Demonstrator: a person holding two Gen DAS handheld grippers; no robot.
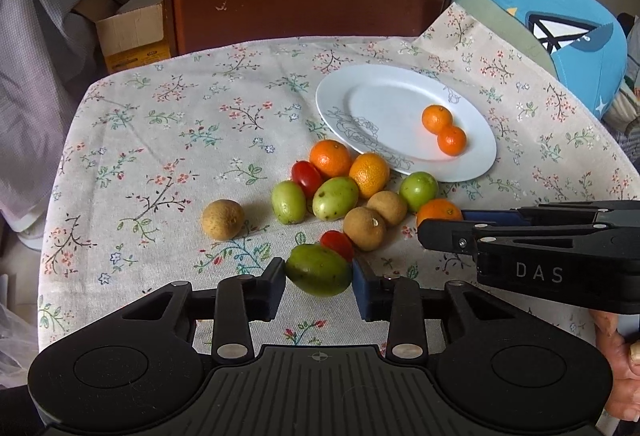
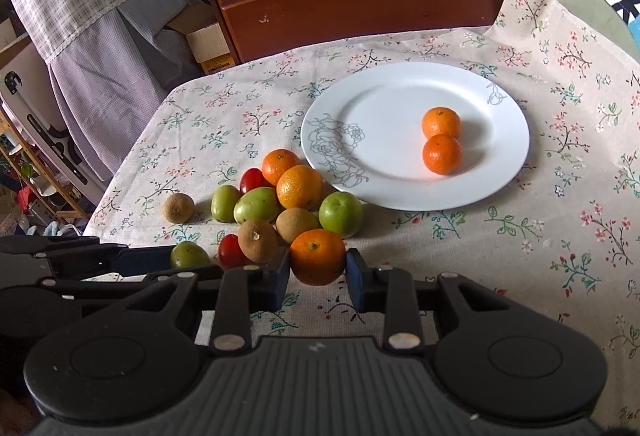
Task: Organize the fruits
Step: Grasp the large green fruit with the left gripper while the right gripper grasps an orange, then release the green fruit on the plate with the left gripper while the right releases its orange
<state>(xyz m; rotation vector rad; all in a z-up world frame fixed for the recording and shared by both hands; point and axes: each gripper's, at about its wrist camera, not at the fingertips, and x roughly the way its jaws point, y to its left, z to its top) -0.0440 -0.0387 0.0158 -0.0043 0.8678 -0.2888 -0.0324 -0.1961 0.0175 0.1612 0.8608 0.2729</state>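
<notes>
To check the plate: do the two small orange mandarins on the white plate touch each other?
Touching. In the right wrist view the far mandarin meets the near mandarin without gap on the white plate.

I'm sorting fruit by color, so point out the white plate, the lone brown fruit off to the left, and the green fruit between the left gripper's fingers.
plate [image 2: 400,191], right wrist view, bare near rim.
brown fruit [image 1: 222,219], left wrist view, center.
green fruit [image 1: 318,270], left wrist view, center.
</notes>
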